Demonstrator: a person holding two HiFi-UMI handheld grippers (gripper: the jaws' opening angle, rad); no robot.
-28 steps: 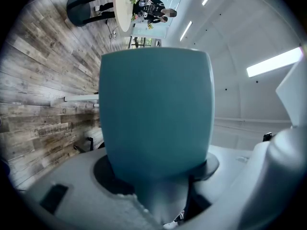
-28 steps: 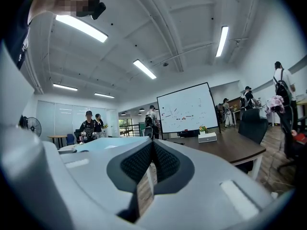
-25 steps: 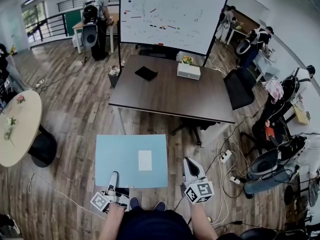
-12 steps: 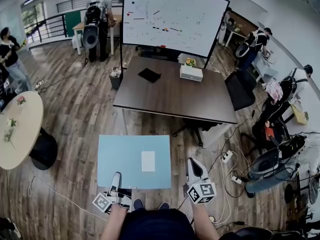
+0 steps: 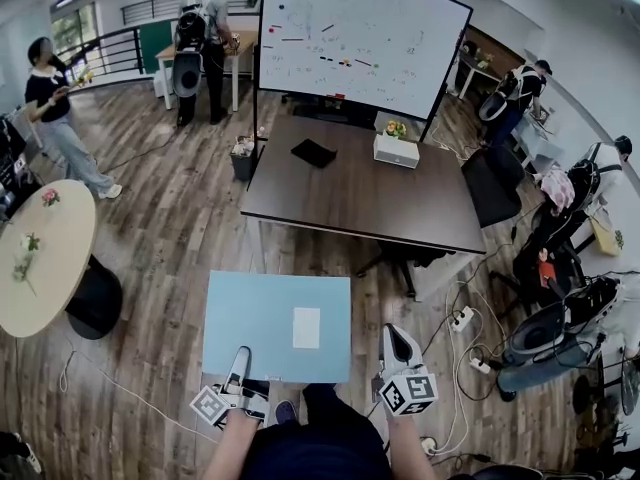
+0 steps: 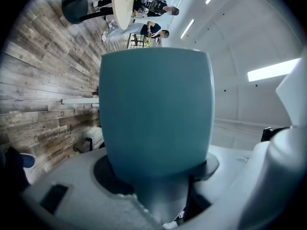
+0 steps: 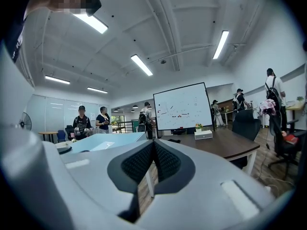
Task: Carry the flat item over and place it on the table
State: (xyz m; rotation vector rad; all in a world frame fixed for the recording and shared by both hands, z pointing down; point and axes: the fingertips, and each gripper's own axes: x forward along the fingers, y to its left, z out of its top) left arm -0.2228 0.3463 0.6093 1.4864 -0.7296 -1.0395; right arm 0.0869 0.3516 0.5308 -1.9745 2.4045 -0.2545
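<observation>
A flat light-blue board [image 5: 278, 326] with a white label [image 5: 306, 328] hangs level over the wood floor just in front of me. My left gripper [image 5: 238, 368] is shut on its near edge. In the left gripper view the board [image 6: 156, 109] fills the frame, clamped in the left gripper [image 6: 160, 178]. My right gripper [image 5: 398, 353] is beside the board's right edge, apart from it, shut and empty. Its pads meet in the right gripper [image 7: 153, 159] view, with the board [image 7: 110, 141] off to the left. The dark rectangular table [image 5: 360, 193] stands ahead, beyond the board.
On the table lie a black item [image 5: 314, 153] and a white box [image 5: 397, 150]. A whiteboard [image 5: 360, 38] stands behind it and a dark office chair [image 5: 495, 183] at its right. A round table [image 5: 35, 258] is at left. Power strips and cables [image 5: 460, 318] cross the floor at right. Several people stand around.
The table and whiteboard have shifted right and slightly nearer in the head view. A person has come into sight at far left. The board stays in my left gripper.
</observation>
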